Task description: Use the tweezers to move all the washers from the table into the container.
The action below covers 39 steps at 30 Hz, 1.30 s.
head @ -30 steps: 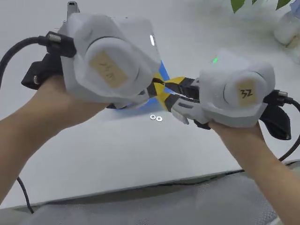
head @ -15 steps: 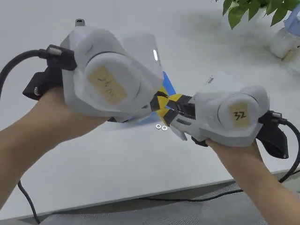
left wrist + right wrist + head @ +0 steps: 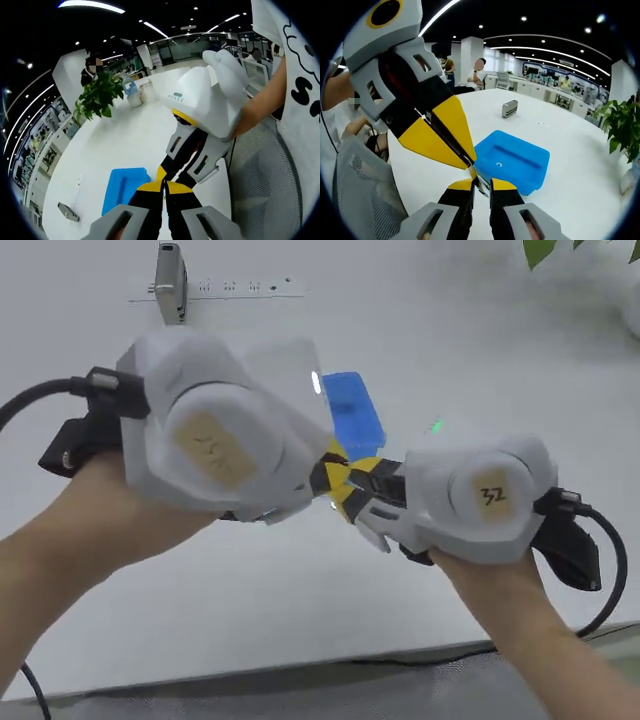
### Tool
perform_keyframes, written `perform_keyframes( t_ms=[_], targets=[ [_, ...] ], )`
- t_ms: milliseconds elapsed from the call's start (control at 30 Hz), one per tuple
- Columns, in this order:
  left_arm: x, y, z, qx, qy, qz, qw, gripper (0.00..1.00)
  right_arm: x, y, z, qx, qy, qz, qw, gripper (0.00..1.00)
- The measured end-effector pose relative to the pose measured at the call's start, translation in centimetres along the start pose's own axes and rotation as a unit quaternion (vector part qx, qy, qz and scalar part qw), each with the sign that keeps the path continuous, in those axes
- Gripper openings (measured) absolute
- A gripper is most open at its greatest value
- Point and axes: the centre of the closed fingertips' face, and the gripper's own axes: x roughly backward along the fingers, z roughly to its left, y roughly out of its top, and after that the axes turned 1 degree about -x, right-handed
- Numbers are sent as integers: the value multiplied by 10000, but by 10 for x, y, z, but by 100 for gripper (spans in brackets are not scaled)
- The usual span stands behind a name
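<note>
Over a white table [image 3: 250,580], a person brings two handheld grippers nose to nose. The left gripper [image 3: 333,464] has its yellow jaws pressed together on the slim metal tweezers [image 3: 476,176]. The right gripper [image 3: 358,488] appears pinched on the tool's near end. Just beyond them sits the blue container [image 3: 527,172], with what looks like one small washer [image 3: 498,164] lying on its floor.

The tweezers are likely thin, springy and slick, so they are best gripped mid-shank, where a squeeze closes the tips. Washers are probably light, hard and flat against the table, and prone to skating away. The surest hold seems to be across the ring's rim, or with one tip through the hole.
</note>
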Motion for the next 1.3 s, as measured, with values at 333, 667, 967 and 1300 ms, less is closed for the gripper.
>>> perform_keyframes(
  t_ms=[333, 667, 967, 1300],
  targets=[
    [-21, -14, 6, 179, -275, 8, 9995, 0, -11, -15, -9, -179, 19, 185, 9997, 8],
    [-34, -23, 2, 81, -403, 156, 9990, 0, -19, -29, -11, -257, 97, 292, 9992, 7],
    [-36, -21, 4, 55, -389, 161, 9991, 0, -17, -28, -14, -369, 124, 231, 9990, 6],
    [-36, -20, 3, 48, -522, 112, 9986, 0, -14, -22, -15, -185, 122, 248, 9994, 8]
  ],
)
